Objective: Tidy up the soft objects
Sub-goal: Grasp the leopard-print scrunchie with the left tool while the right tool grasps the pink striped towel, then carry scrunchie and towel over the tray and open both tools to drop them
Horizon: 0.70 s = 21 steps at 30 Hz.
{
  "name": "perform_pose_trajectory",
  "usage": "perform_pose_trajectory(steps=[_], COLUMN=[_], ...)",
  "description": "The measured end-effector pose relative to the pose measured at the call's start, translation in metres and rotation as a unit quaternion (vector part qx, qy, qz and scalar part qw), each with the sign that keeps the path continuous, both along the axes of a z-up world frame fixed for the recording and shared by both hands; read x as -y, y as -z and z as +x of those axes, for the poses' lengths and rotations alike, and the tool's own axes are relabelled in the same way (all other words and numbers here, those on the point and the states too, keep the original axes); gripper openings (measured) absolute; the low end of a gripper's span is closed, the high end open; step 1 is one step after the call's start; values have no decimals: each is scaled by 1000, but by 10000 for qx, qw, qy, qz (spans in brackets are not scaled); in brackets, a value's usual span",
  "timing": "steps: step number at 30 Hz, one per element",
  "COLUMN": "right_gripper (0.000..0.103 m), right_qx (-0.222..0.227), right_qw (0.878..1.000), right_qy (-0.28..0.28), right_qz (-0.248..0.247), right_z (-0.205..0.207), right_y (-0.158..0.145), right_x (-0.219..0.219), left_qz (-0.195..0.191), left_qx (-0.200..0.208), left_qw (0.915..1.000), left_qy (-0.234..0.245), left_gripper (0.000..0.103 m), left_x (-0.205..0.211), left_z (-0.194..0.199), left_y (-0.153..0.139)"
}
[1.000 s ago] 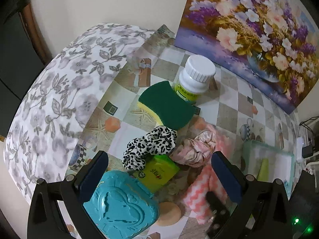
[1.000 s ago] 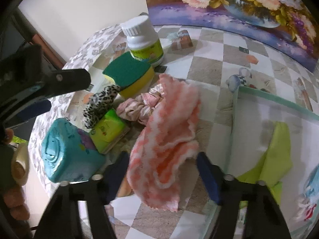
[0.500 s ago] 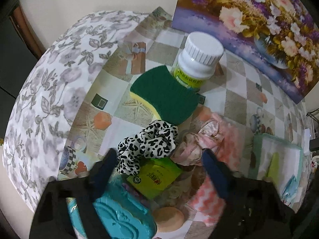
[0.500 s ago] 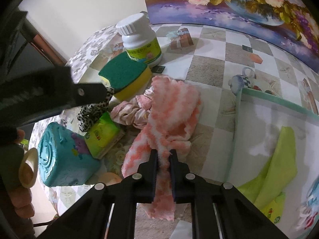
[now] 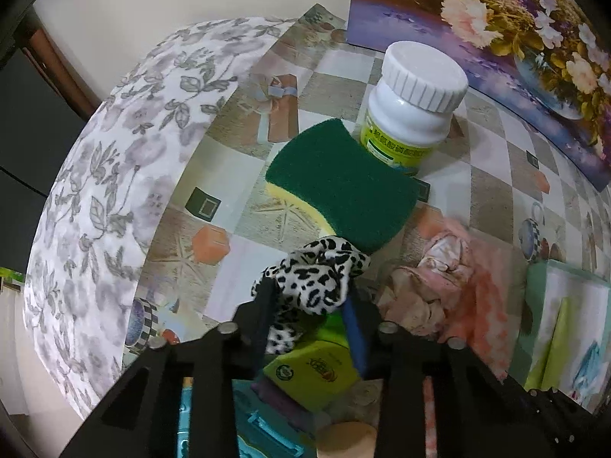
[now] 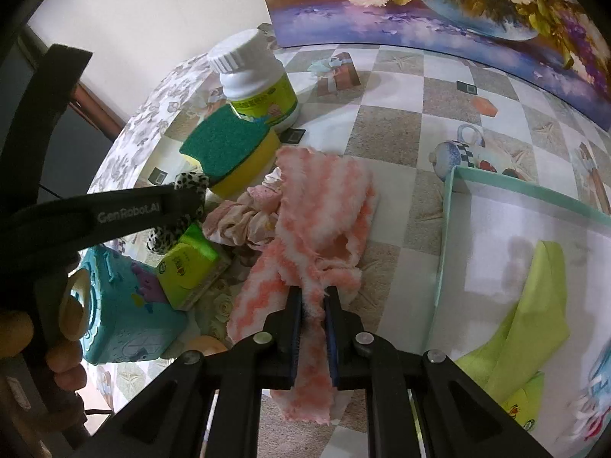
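A leopard-print scrunchie point(image 5: 317, 267) lies on a green tissue pack point(image 5: 313, 366). My left gripper point(image 5: 309, 292) points steeply down over it, jaws closing, pads pressing its fabric from both sides. In the right wrist view that scrunchie point(image 6: 191, 183) peeks out behind the left gripper's finger point(image 6: 133, 213). My right gripper point(image 6: 313, 297) is shut on a fold of the pink-and-white fuzzy cloth point(image 6: 320, 206), which trails on the table. A pale pink scrunchie point(image 6: 244, 221) lies crumpled between the two.
A green-and-yellow sponge point(image 5: 343, 187) leans by a white pill bottle point(image 5: 412, 114). A teal heart box point(image 6: 122, 305) sits near left. A teal-rimmed tray point(image 6: 534, 191) at right holds a lime cloth point(image 6: 534, 305). A flower painting point(image 6: 458, 7) stands behind. The table edge curves away left.
My left gripper dropped onto the leopard scrunchie and its wide jaws came together around it. My right gripper went from half open to shut on the pink cloth and has stayed put.
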State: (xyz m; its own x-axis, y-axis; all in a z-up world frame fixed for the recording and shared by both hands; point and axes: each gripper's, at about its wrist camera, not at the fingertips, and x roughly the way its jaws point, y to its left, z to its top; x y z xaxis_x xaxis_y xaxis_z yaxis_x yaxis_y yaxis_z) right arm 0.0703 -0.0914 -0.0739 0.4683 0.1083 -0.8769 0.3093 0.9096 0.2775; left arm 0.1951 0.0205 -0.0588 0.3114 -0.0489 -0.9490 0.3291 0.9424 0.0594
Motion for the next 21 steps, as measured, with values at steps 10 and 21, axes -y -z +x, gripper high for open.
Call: perform_pose_trajectory(steps=[10, 21], right_gripper=[10, 9], right_qx=[259, 911], right_qw=[9996, 9954], right_qy=[-26, 49], right_qz=[111, 301], right_z=[-6, -19], right_y=[-15, -60], right_x=[1, 10], left_qz=[-167, -541], left_qx=[93, 548], left_qw=[9998, 9970], left_qy=[-74, -20], left_gripper=[22, 22], left_x=[-6, -10], left_z=[1, -9], left_y=[-17, -70])
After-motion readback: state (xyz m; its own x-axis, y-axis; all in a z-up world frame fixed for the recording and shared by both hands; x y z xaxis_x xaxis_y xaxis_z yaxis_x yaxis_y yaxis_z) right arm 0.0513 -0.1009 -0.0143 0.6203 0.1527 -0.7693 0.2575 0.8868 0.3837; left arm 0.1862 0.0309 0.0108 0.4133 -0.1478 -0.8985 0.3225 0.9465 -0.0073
